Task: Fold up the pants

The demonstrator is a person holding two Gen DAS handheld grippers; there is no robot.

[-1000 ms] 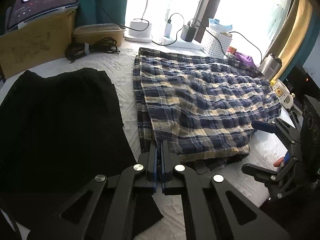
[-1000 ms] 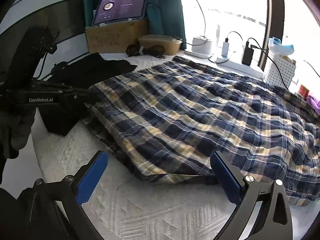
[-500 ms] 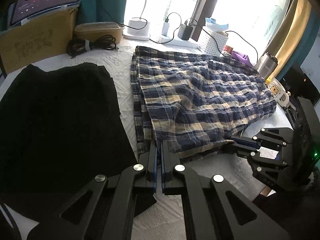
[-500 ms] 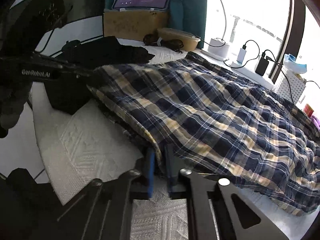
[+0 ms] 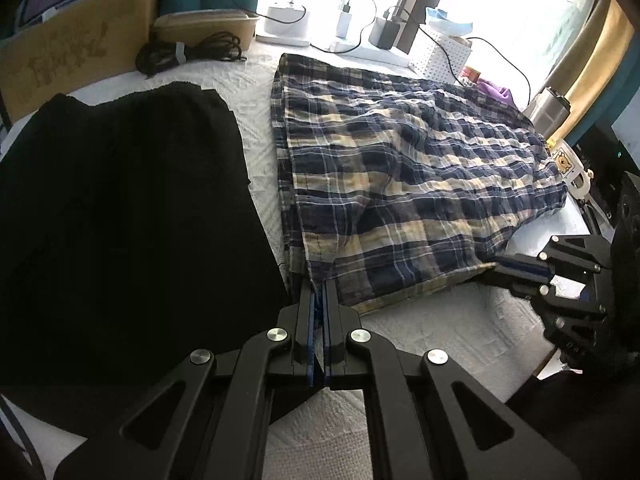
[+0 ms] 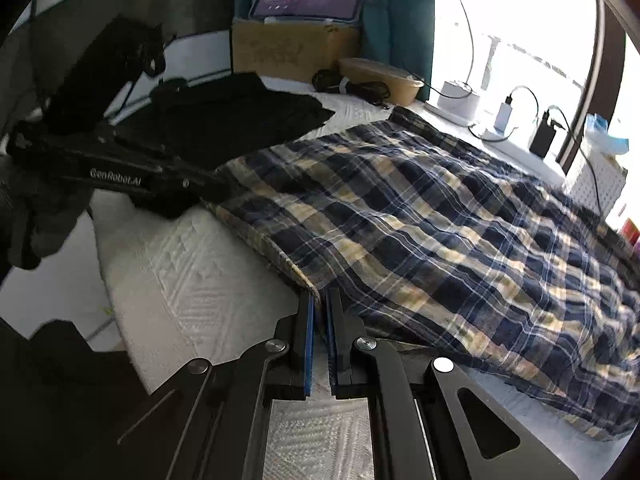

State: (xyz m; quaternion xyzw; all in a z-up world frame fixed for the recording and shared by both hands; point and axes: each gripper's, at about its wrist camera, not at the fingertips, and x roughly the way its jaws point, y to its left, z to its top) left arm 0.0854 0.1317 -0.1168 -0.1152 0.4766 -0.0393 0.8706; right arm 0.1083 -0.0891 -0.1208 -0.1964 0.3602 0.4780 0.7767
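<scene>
Fingers of the left gripper (image 5: 319, 294) and right gripper (image 6: 320, 300) each pinch the plaid pants' (image 5: 400, 184) near hem.

Bright daylight floods a window (image 5: 500, 8) behind the white quilted surface (image 5: 432, 332); teal curtain (image 6: 400, 12) beside it.

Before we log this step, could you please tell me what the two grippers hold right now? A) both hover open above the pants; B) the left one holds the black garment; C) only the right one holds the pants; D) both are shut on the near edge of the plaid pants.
D: the left gripper and the right gripper each pinch the near edge of the plaid pants.
</scene>
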